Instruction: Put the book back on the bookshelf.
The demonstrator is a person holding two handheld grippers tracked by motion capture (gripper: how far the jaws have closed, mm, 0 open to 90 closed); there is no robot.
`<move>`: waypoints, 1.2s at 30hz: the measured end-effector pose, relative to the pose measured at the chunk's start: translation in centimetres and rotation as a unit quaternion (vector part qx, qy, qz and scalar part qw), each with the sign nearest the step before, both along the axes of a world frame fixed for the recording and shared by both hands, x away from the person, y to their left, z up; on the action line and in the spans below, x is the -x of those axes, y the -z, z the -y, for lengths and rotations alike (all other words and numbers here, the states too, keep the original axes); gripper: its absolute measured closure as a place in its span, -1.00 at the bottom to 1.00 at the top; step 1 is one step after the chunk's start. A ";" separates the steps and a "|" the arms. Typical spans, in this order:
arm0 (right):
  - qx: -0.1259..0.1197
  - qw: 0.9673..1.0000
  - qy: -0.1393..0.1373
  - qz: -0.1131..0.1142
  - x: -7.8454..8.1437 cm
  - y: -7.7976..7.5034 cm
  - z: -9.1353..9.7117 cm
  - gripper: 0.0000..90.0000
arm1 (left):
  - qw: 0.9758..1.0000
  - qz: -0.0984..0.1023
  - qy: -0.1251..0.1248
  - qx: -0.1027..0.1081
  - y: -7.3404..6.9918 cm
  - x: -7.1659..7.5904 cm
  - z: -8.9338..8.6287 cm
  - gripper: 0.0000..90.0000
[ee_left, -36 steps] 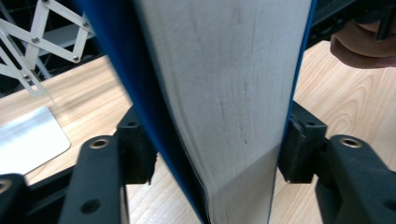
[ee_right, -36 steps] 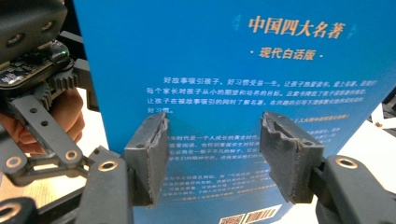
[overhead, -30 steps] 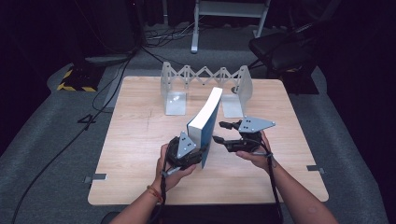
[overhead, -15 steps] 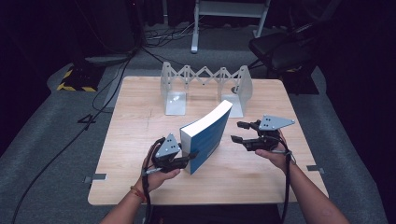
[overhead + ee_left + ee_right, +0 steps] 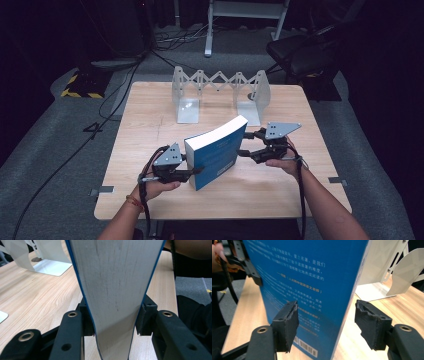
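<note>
The high view looks down from above the person's side of the wooden table [image 5: 150, 130]. The left gripper view sits very close to the blue book [image 5: 112, 290], facing its page edges. The right gripper view faces its back cover, close too. All three share the book and table.

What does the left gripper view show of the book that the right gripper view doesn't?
Left gripper view: the book's white page edge, pinched between the left gripper's jaws. Right gripper view: its blue back cover with printed text and a barcode, the right gripper open, one jaw before the cover. Both: the blue book, wooden table, white bookend rack.
</note>
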State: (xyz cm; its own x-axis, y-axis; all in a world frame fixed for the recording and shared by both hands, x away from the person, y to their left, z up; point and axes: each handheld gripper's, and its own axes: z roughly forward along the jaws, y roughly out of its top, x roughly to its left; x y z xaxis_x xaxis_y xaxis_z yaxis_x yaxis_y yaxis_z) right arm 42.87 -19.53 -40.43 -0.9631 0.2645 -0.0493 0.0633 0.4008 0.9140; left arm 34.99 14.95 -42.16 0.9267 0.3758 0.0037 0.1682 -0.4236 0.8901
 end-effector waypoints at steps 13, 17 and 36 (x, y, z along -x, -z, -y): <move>-0.002 0.999 -0.029 -0.027 -1.3 1.0 -1.8 -0.29 | 0.999 0.023 -0.035 -0.003 0.7 0.7 0.2 0.22; -0.002 0.999 -0.024 -0.024 -1.0 1.0 -1.6 -0.21 | 0.996 0.042 -0.073 -0.026 2.1 2.0 0.8 0.17; 0.012 1.000 -0.011 -0.006 2.0 0.4 2.3 0.38 | 0.997 -0.016 -0.074 0.032 2.2 -3.0 2.1 0.05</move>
